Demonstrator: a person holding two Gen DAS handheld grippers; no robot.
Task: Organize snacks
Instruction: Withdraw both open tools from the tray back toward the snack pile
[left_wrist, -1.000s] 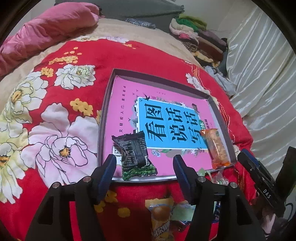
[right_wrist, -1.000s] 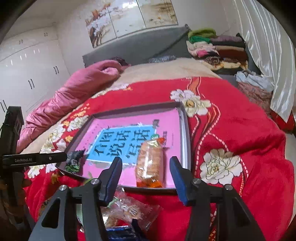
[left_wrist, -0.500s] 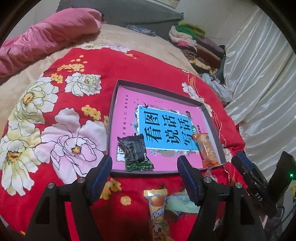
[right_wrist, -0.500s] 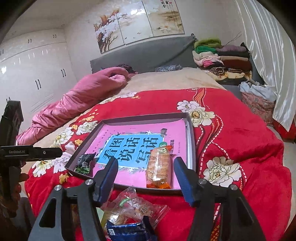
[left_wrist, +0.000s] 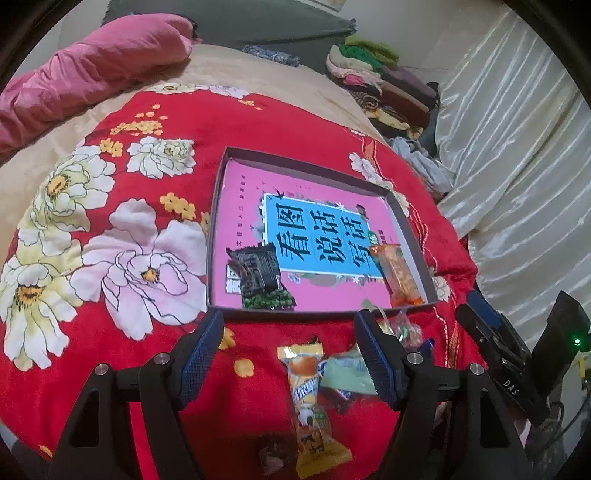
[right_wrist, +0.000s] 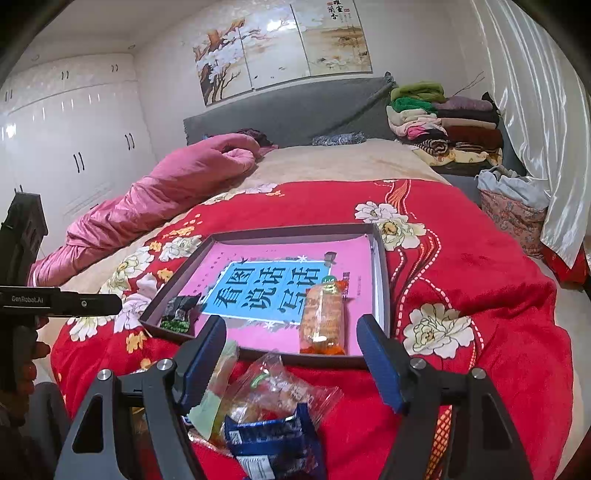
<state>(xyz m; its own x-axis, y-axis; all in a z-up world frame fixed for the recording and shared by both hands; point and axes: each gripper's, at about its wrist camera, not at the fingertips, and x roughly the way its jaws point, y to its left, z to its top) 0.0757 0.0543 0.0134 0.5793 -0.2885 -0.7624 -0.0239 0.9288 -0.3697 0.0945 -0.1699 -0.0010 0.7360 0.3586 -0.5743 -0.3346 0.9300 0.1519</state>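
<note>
Blue snack packet (right_wrist: 273, 446) cut off by bottom edge of right wrist view. Brown wrapped item (left_wrist: 271, 456) blurred, unreadable. Pale green packet (left_wrist: 349, 373) partly hidden behind left tongs' finger (left_wrist: 376, 362).

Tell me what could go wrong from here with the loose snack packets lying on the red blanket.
1. The shallow grey box sits on a soft red floral blanket; pressing on it could tip it and slide the orange packet and dark packet.
2. The clear crinkly packet, blue packet and pale green packet overlap, so the open right gripper may grab two at once.
</note>
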